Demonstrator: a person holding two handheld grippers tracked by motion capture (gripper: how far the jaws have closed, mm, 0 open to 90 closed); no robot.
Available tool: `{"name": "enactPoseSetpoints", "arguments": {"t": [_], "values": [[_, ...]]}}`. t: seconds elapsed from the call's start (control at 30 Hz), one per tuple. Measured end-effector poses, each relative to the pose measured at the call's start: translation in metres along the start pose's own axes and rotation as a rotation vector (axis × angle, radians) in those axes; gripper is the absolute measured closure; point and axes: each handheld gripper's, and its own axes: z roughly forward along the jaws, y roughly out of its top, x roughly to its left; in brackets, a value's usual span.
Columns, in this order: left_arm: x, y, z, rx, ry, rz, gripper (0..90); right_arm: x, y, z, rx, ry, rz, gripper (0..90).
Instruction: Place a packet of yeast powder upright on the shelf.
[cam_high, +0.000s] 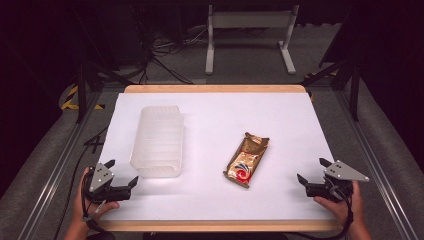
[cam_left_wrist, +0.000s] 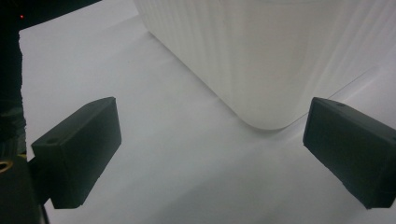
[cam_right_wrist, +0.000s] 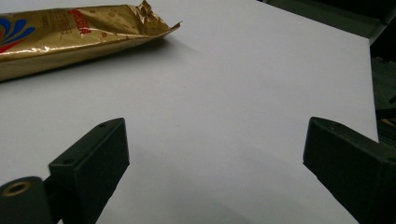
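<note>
Near the front edge of the white table, a hand holds the left gripper with its jaws spread wide and nothing in them. Across the table, the right gripper is spread wide too, and holds nothing. A little farther in lies a gold snack packet, flat, near the middle. Left of it, just past the left gripper, sits a clear ribbed plastic box.

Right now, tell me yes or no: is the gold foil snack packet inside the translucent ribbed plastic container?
No. The gold foil snack packet lies flat on the white table, apart from the translucent ribbed plastic container to its left.
</note>
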Motion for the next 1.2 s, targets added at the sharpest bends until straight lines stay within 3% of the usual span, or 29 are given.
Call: {"name": "enactPoseSetpoints", "arguments": {"t": [0.17,0.53,0.67,0.73,0.83,1.0,1.07,1.2], "values": [[-0.001,0.0,0.0,0.005,0.002,0.005,5.1,0.002,0.0,0.005,0.024,0.034,-0.009,11.1],[-0.002,-0.003,-0.003,0.006,0.002,0.018,5.0,0.001,0.012,0.015,0.016,0.085,0.08,9.9],[-0.003,-0.003,-0.003,0.013,0.004,0.028,4.9,0.004,0.021,0.02,0.024,0.094,0.063,12.6],[-0.003,-0.003,-0.002,0.014,0.0,0.025,4.9,0.004,0.027,0.025,0.016,0.117,0.083,13.5],[-0.003,-0.003,-0.002,0.016,-0.001,0.029,4.8,0.003,0.041,0.038,0.023,0.163,0.143,14.4],[-0.003,-0.003,-0.002,0.018,-0.003,0.036,4.8,0.006,0.055,0.057,0.049,0.189,0.182,15.1],[-0.003,-0.003,-0.001,0.017,-0.008,0.038,4.8,0.008,0.062,0.07,0.066,0.216,0.22,15.1],[-0.004,-0.002,-0.001,0.014,-0.005,0.039,4.8,0.012,0.074,0.096,0.103,0.237,0.234,14.5]]}}
